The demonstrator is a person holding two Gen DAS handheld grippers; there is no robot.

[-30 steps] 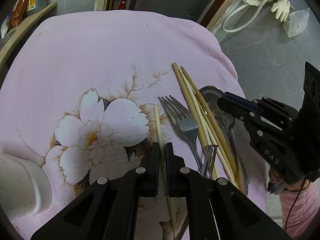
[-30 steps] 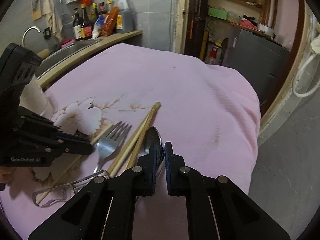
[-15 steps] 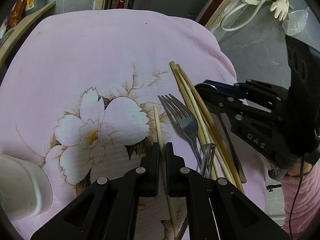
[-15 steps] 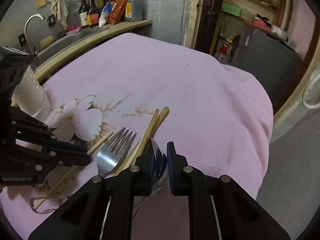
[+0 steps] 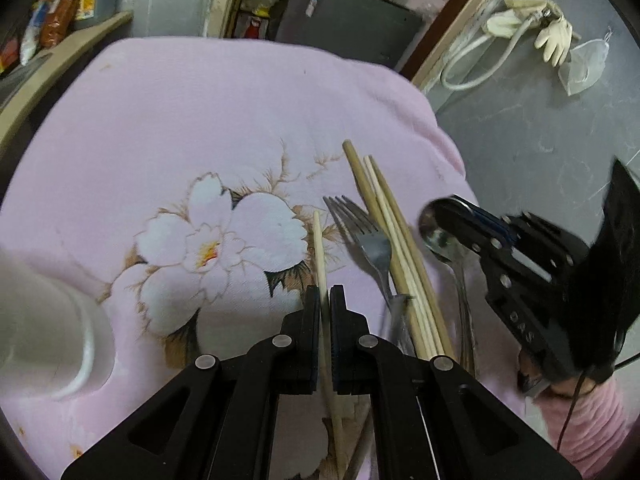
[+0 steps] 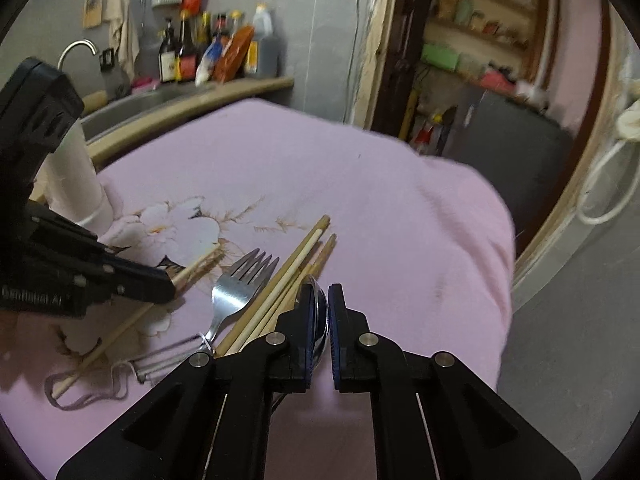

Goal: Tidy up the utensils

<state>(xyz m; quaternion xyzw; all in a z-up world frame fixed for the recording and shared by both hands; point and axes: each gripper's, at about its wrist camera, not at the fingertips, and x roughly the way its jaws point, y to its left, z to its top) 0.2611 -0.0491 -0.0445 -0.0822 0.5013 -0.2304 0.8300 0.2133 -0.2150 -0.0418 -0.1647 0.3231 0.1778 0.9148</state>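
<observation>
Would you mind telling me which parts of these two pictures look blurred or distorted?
Left wrist view: the right gripper and its spoon are motion-smeared, the white cup is soft, and the fisheye bends the pink cloth. Right wrist view: the shelves and bottles are hazy, while the fork is fairly sharp.

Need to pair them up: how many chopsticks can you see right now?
4. One chopstick sits pinched in the left gripper; three more lie bundled just right of the fork. Others may hide beneath the bundle.
</observation>
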